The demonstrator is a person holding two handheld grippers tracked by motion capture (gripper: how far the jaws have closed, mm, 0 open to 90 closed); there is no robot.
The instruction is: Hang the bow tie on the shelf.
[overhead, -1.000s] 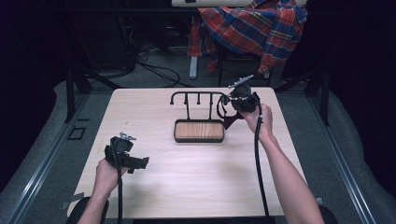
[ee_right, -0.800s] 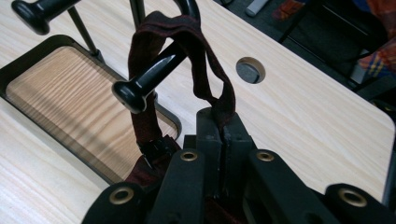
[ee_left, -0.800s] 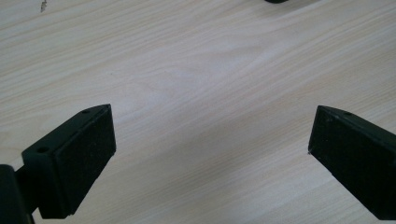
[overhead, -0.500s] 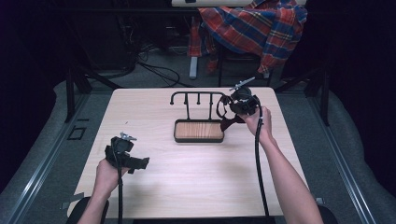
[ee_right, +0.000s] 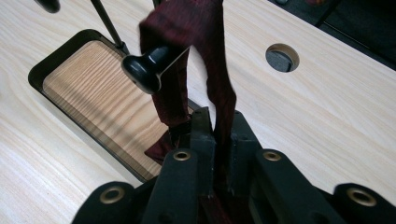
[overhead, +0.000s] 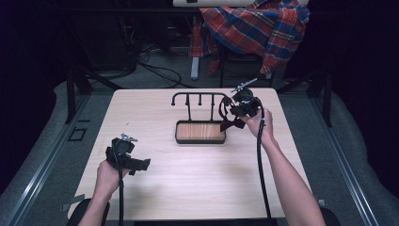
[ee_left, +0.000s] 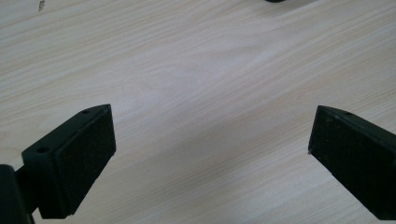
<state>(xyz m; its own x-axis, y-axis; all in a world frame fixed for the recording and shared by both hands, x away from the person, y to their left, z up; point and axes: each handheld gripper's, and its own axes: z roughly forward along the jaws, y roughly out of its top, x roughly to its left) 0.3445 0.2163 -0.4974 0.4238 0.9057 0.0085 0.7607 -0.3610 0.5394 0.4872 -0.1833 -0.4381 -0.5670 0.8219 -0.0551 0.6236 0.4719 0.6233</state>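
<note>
The right hand-held gripper point(ee_right: 215, 135) pinched a dark red strap point(ee_right: 205, 56), its jaws nearly together on the cloth and just easing apart. The strap looped over a knobbed peg point(ee_right: 144, 70) of the black rack point(overhead: 197, 101), which stood at the rear of its wood-floored tray point(overhead: 200, 133). The left hand-held gripper point(ee_left: 210, 140) was spread wide over bare table point(ee_left: 196, 70), holding nothing. The pale table point(overhead: 197, 188) stood in a dark room, a plaid cloth point(overhead: 259, 28) draped behind it. The right gripper view alone caught a round hole point(ee_right: 282, 57) in the tabletop.
</note>
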